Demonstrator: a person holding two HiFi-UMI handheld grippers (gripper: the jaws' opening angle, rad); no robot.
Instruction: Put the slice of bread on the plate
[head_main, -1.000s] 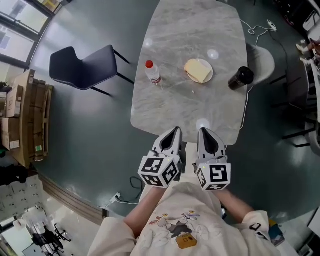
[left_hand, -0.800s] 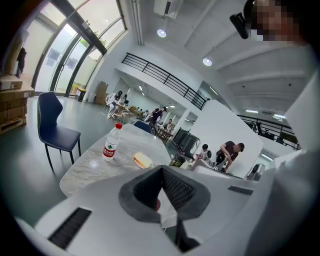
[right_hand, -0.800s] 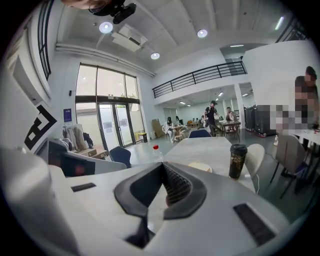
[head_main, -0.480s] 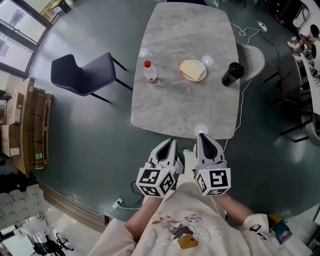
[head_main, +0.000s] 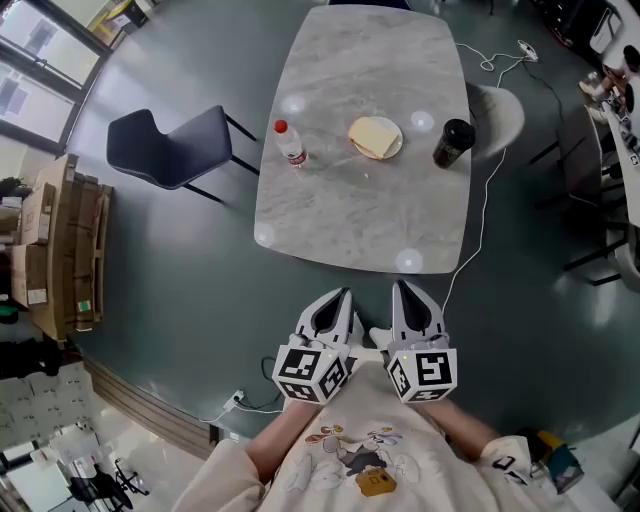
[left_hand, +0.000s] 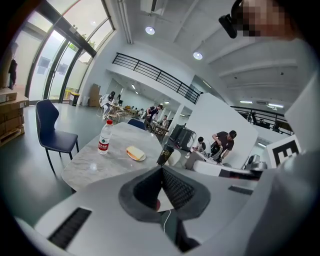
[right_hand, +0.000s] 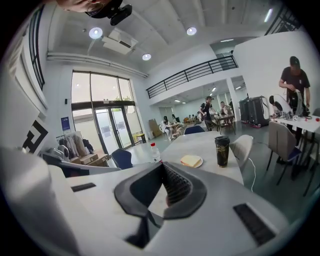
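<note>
Slice of bread (head_main: 370, 135) on plate (head_main: 398, 146), seemingly mid-table (head_main: 350, 215); left gripper (head_main: 345, 293), right gripper (head_main: 402, 286) jaws closed.

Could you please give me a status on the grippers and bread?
Both shut and empty, left gripper and right gripper, short of the table. Task done: bread slice on the plate. Beside it, bottle and cup, apart.

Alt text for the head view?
A slice of bread lies on a plate on a table, between a water bottle and a dark cup. The left gripper and right gripper, both shut, are short of the table.
</note>
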